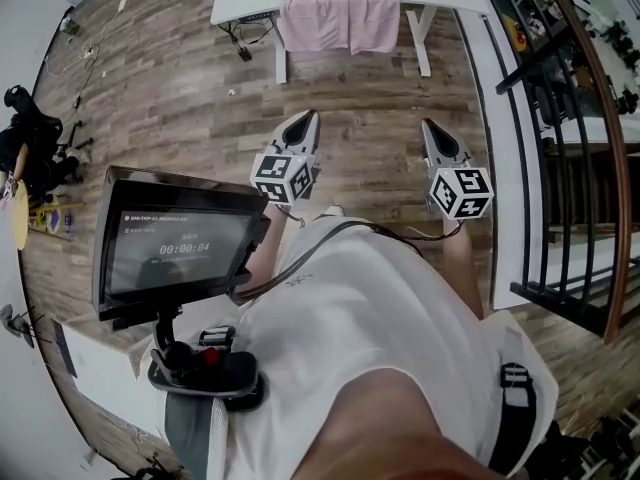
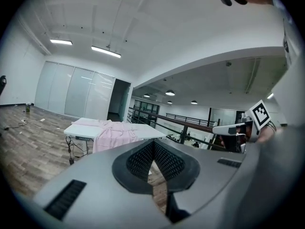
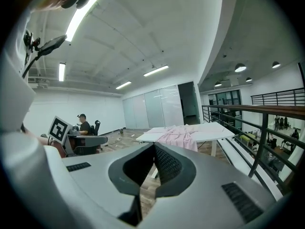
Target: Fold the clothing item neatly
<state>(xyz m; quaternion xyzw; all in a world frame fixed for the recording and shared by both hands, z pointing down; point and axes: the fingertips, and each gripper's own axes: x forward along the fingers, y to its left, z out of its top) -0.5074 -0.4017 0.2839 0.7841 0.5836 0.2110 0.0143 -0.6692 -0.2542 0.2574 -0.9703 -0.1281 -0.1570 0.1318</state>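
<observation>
A pink garment [image 1: 335, 13] lies spread on a white table [image 1: 240, 3] at the far end of the wooden floor, one part hanging over the table's near edge. It also shows in the left gripper view as the pink garment [image 2: 114, 133] and in the right gripper view as the pink garment [image 3: 180, 137]. My left gripper [image 1: 306, 120] and my right gripper [image 1: 432, 128] are held in the air well short of the table, both pointing toward it. Both are shut with nothing between their jaws. From the left gripper view the right gripper [image 2: 219, 129] shows at the side.
A black railing [image 1: 560, 138] with a drop beyond it runs along the right. A monitor on a stand [image 1: 180, 240] is close at my left. Cables [image 1: 245, 43] hang under the table's left end. A seated person [image 3: 85, 124] is at a desk far left.
</observation>
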